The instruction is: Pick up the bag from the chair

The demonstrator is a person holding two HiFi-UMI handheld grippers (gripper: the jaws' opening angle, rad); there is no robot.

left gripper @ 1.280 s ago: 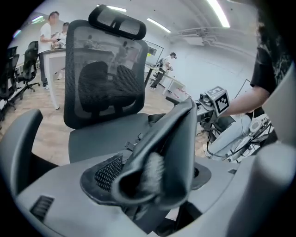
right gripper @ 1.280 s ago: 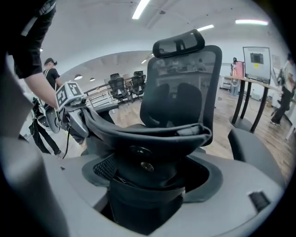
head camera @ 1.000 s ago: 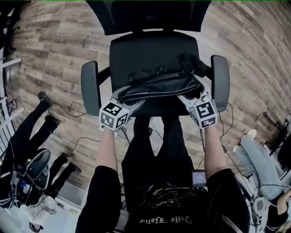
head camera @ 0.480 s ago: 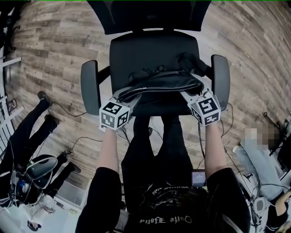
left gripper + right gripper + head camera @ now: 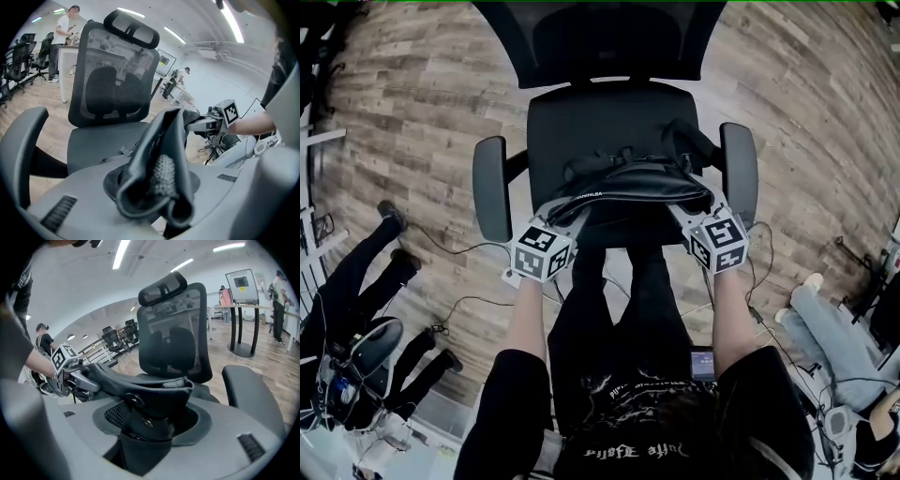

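Head view: the bag (image 5: 628,183) is slung between the left gripper (image 5: 563,210) and the right gripper (image 5: 684,208) above the front edge of the chair (image 5: 609,112), its strap (image 5: 600,164) lying on the seat.

Left gripper view: the jaws are clamped on the bag's bunched end.

Right gripper view: the jaws pinch the other end (fabric only). The bag's contents don't show. Weight inside could pull the fabric free, or the strap could snag the chair.

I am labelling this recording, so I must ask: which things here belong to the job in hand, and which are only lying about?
Job:
- bag
- chair
- left tongs and right tongs, each shut on one end of the bag

Lying about:
- floor cable
- bystander at the left
- second bystander at the right
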